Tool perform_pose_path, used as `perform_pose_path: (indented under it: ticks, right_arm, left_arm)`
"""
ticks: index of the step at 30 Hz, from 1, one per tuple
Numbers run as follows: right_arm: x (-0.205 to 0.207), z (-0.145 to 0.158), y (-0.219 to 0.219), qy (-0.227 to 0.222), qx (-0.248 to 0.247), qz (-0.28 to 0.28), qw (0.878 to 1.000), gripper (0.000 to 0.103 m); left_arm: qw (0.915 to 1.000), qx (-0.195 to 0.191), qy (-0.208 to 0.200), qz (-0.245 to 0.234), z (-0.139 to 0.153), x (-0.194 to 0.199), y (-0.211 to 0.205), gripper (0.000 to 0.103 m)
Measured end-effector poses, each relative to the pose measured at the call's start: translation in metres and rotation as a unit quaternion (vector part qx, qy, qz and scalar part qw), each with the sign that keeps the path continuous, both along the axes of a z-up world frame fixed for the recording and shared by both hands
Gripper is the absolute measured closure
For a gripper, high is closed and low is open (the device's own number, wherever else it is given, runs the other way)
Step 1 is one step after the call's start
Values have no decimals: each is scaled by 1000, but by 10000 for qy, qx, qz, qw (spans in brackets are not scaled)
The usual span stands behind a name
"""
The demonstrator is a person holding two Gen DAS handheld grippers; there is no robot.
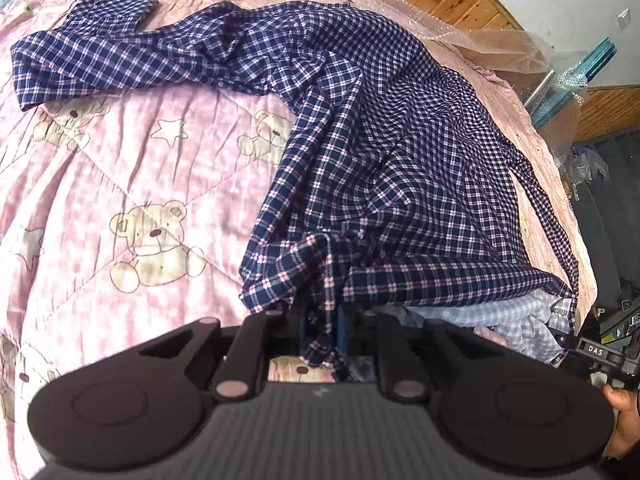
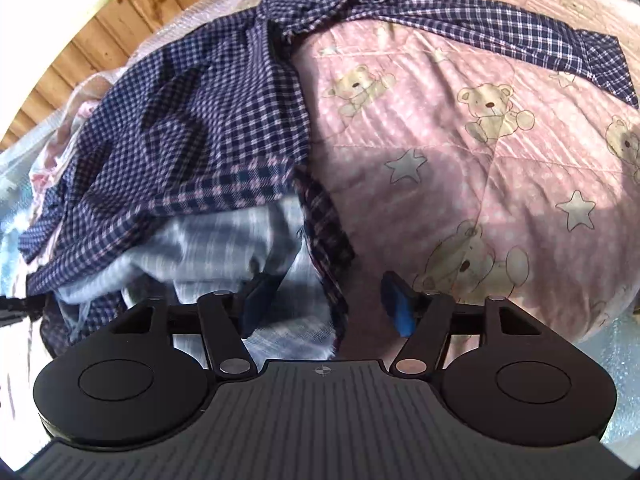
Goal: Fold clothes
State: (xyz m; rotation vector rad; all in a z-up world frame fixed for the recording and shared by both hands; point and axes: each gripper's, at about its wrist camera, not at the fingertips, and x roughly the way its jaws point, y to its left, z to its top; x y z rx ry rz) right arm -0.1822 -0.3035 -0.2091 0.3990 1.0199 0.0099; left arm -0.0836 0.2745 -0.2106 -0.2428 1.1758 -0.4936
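A bunched corner of the navy plaid shirt [image 1: 360, 152] fills the pinch of the left gripper [image 1: 320, 320], whose fingers are clamped on the fabric at six o'clock in the left wrist view, apparently to lift the hem clear for spreading. From there the shirt runs up across the pink teddy-bear quilt [image 1: 140, 168], one sleeve [image 1: 80, 64] trailing toward ten o'clock, and its right edge drapes over a pale checked garment [image 1: 500, 316] at four o'clock. In the right wrist view, the right gripper [image 2: 328, 304] hovers with blue-padded fingers [image 2: 398, 308] spread wide, a hanging strip of the shirt between them but ungripped, likely lining up a second hold. Wooden panelling [image 2: 120, 16] shows at eleven o'clock. Both grippers point forward, tilted down over the bed.
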Motion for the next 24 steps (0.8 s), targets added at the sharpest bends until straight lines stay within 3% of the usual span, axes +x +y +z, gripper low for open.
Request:
perform_pose_path:
  ticks: [2, 4, 6, 9, 11, 14, 18, 21, 24]
  right_arm:
    - [-3, 1, 5, 7, -73, 77, 9999, 44]
    - [-2, 5, 8, 26, -47, 212, 9998, 100]
    - [-3, 16, 13, 18, -150, 357, 9992, 101]
    - [-12, 49, 10, -258, -67, 378, 9989, 103]
    - [-30, 83, -7, -634, 477, 66, 9968, 103]
    - [-64, 118, -29, -1043, 963, -389, 9891, 103]
    - [-70, 85, -33, -348, 549, -466, 9968, 103]
    - [-68, 53, -27, 146, 282, -368, 9988, 103]
    - [-70, 47, -23, 181, 183, -277, 9993, 103]
  left_arm:
    - [9999, 91, -42, -42, 3, 0, -6, 91]
    - [9999, 70, -81, -74, 11, 0, -11, 98]
    - [9999, 30, -125, -106, 21, 0, -16, 98]
    - [9987, -390, -313, -97, 57, -12, -6, 99]
    - [9964, -729, -438, -40, 81, -26, 10, 99]
    - [9977, -578, -359, 16, 85, -38, 30, 99]
    - [9988, 35, 350, -330, 38, -50, 27, 99]
    - [9963, 544, 328, -573, 21, -70, 18, 99]
    - [9969, 527, 47, -587, 32, -83, 15, 99]
